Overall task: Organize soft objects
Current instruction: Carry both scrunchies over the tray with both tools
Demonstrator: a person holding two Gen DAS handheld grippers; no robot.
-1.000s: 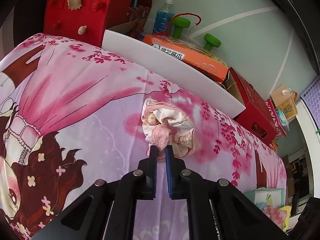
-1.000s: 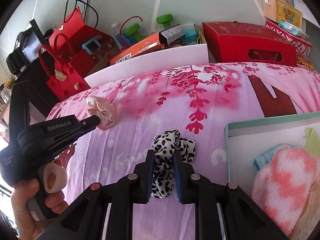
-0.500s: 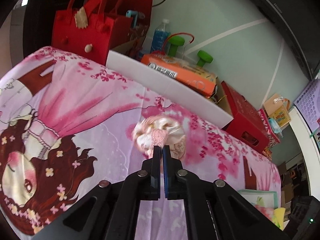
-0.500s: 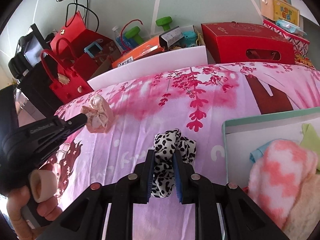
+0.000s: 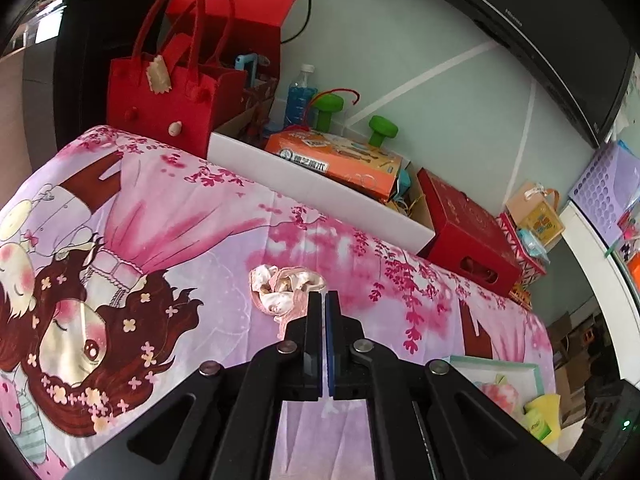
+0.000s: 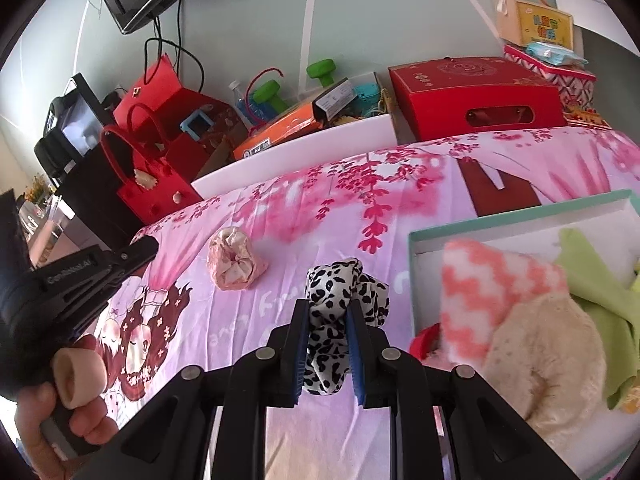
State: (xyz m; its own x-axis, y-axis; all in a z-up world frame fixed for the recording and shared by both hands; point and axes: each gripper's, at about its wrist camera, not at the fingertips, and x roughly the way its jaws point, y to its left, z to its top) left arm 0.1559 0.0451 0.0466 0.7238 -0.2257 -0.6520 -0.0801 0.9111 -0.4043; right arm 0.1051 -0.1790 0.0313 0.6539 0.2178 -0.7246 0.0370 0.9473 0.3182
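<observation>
Two scrunchies show. On the left, one pink scrunchie (image 6: pixel 236 264) lies free on the cartoon-print surface (image 6: pixel 400 200), a rumpled lump with no clear long axis; the left gripper (image 5: pixel 324 300) has its jaws together, empty. Right, one leopard-print scrunchie (image 6: pixel 340 308) stands lengthwise, clamped in the right gripper (image 6: pixel 328 320), beside one teal-rimmed box (image 6: pixel 520 216).

Red felt handbag (image 5: pixel 160 108), green dumbbells (image 5: pixel 383 131), orange box (image 5: pixel 336 160), water bottle (image 5: pixel 301 96)

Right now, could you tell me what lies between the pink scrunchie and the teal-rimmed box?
The leopard-print scrunchie, clamped in the right gripper, sits between pink scrunchie and box; otherwise only bedsheet. The right wrist view shows this.
</observation>
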